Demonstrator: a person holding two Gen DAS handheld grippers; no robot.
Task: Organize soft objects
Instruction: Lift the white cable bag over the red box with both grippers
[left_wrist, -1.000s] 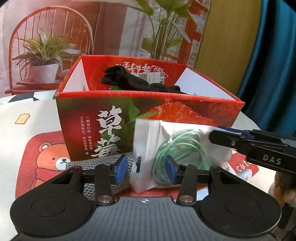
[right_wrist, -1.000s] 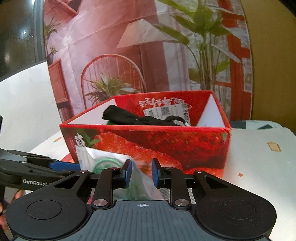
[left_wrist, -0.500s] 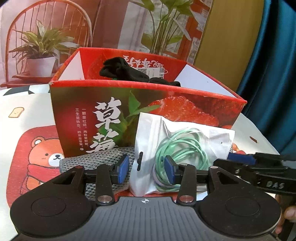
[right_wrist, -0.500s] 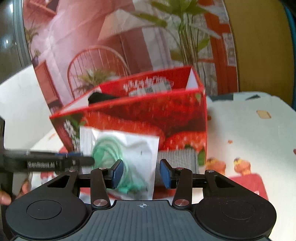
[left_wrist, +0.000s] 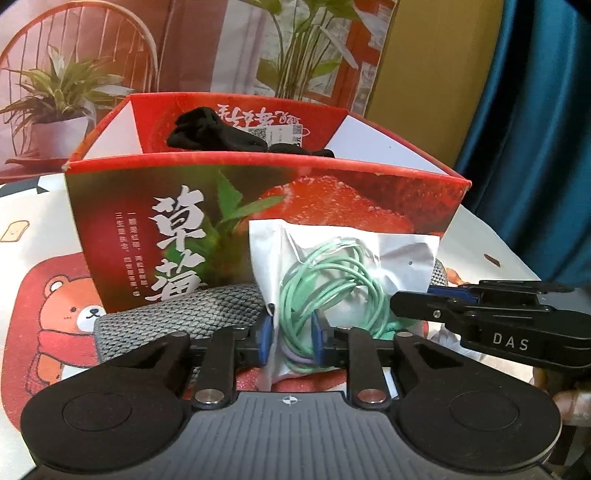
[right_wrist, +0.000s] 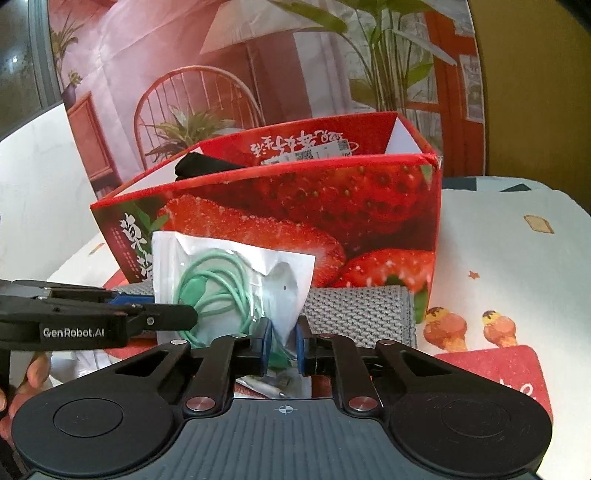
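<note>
Pouch (left_wrist: 343, 273) of green cable (left_wrist: 332, 284) pinched at both lower corners, upright in front of the red box (left_wrist: 258, 206).
Left wrist view: the left gripper (left_wrist: 292, 341) has just been closing, and its fingers (left_wrist: 266, 339) now press the pouch's lower left part, cable loops between them; the right gripper (left_wrist: 413, 308) reaches in from the right to the pouch's edge; a grey knit cloth (left_wrist: 177, 317) lies on the table (left_wrist: 33, 236) behind, and a black cloth (left_wrist: 214, 133) sits inside the box. Right wrist view: the right gripper (right_wrist: 284, 345), also just closing, nips the pouch's (right_wrist: 229, 280) lower right corner between narrow fingers (right_wrist: 302, 343); the left gripper (right_wrist: 184, 318) enters from the left.
</note>
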